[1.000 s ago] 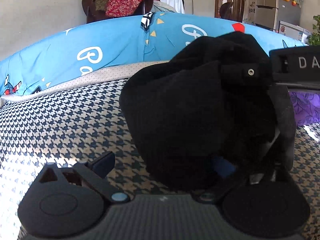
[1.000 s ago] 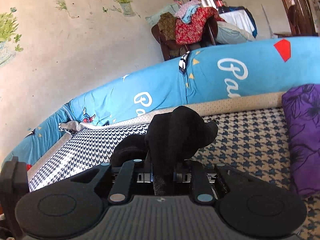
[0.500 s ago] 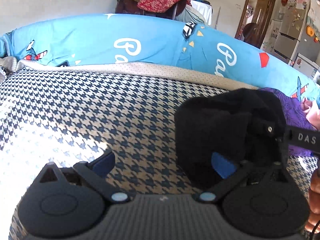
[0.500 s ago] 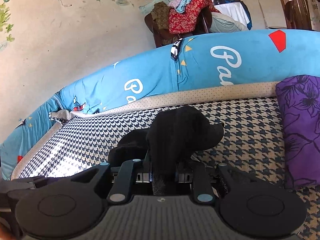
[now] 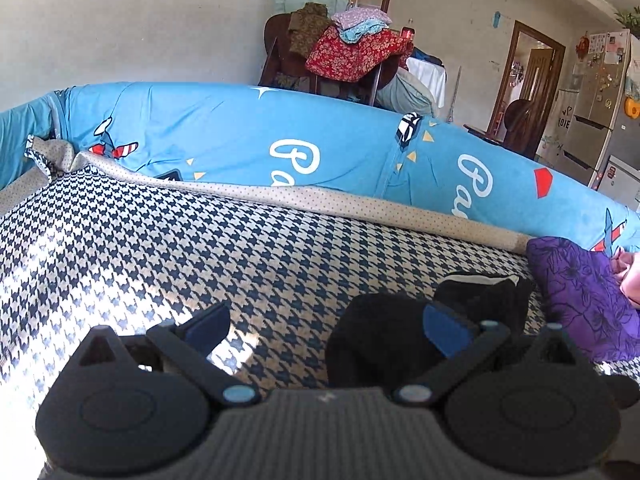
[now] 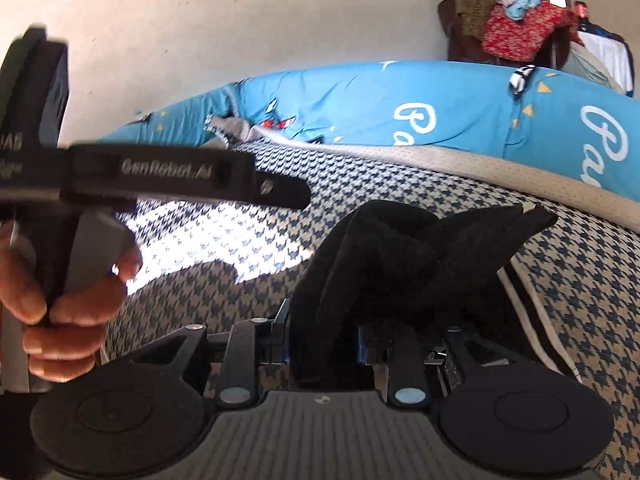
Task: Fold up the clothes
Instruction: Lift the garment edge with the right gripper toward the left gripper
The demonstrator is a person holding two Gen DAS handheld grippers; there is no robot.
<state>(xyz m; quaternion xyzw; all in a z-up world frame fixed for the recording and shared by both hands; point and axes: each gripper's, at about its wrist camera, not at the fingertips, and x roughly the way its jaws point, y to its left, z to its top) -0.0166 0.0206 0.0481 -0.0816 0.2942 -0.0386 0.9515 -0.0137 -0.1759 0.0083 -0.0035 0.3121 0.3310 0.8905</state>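
Note:
A black garment (image 6: pixel 404 264) lies bunched on the houndstooth bed cover (image 6: pixel 240 288). My right gripper (image 6: pixel 324 354) is shut on a fold of it, low over the bed. In the left wrist view the same black garment (image 5: pixel 376 344) sits at the lower right. My left gripper (image 5: pixel 324 326) is open and empty, its blue pads wide apart, its right finger (image 5: pixel 444 334) just in front of the cloth. The left gripper's body (image 6: pixel 160 178) crosses the right wrist view at the left, held by a hand (image 6: pixel 64 296).
A blue printed bolster (image 5: pixel 320 152) runs along the bed's far edge. A purple flowered cloth (image 5: pixel 588 296) lies at the right of the bed. A chair heaped with clothes (image 5: pixel 344 52) stands behind, with a doorway and fridge at the far right.
My left gripper has pulled back and left, away from the black garment, which now lies lower and smaller in its view. My right gripper has sunk toward the bed, still holding the garment.

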